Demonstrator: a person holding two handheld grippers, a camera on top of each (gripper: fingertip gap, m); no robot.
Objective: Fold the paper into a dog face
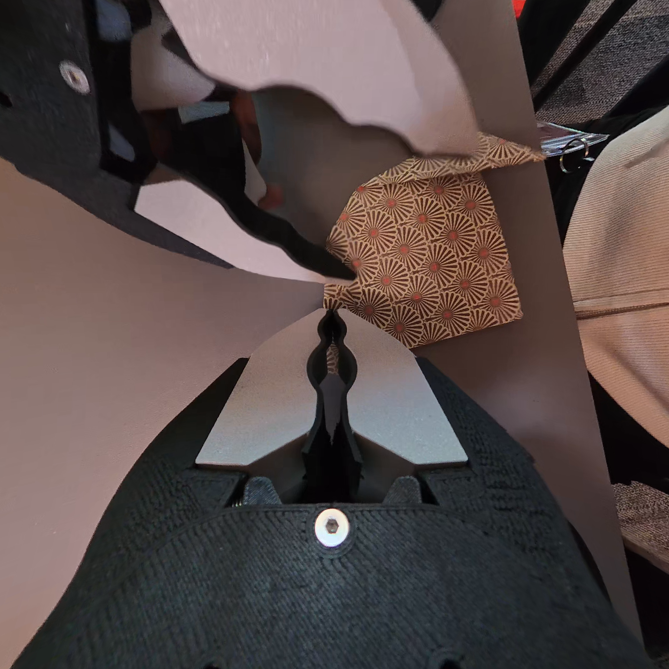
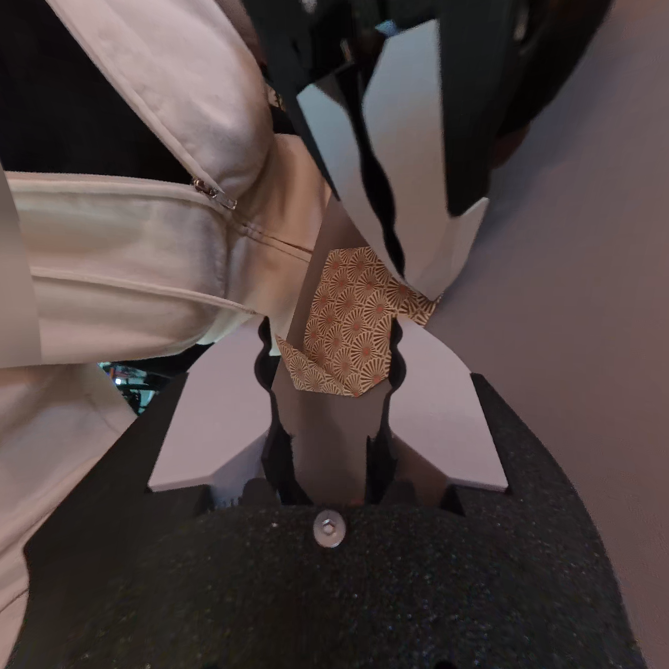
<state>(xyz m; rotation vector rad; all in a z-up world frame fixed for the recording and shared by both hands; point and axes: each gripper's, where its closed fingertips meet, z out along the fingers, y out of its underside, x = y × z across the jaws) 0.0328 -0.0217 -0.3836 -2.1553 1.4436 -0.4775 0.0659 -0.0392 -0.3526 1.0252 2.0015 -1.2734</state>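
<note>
**Item: patterned paper, partly folded, held between two grippers**

Paper [image 1: 427, 260]: tan sheet with brown fan print and red dots, already creased into a compact many-sided shape. It sits near the table [image 1: 108, 362] edge, at about 1 o'clock from the left gripper's tips in the left wrist view; one flap stands up at its 1 o'clock corner. Whether the body lies fully flat cannot be told.

Left gripper [image 1: 331, 315]: fingers pressed together on the paper's near corner, a sliver of print visible between them.

Right gripper [image 2: 331, 333]: fingers spread wide. In the right wrist view the paper lies between them, its right side against the inner face of the finger at 3 o'clock. In the left wrist view one dark fingertip rests at the paper's 9 o'clock edge.

Person: pale zipped jacket [image 2: 144, 235] at 9 o'clock in the right wrist view, close beyond the table edge.

Risks, judged:
- The left pinch holds only a small corner; a pull could tear it or let it slip.
- Closing the right fingers off the intended crease would set a crooked fold.
- A sideways push could slide the paper off the nearby table edge.
</note>
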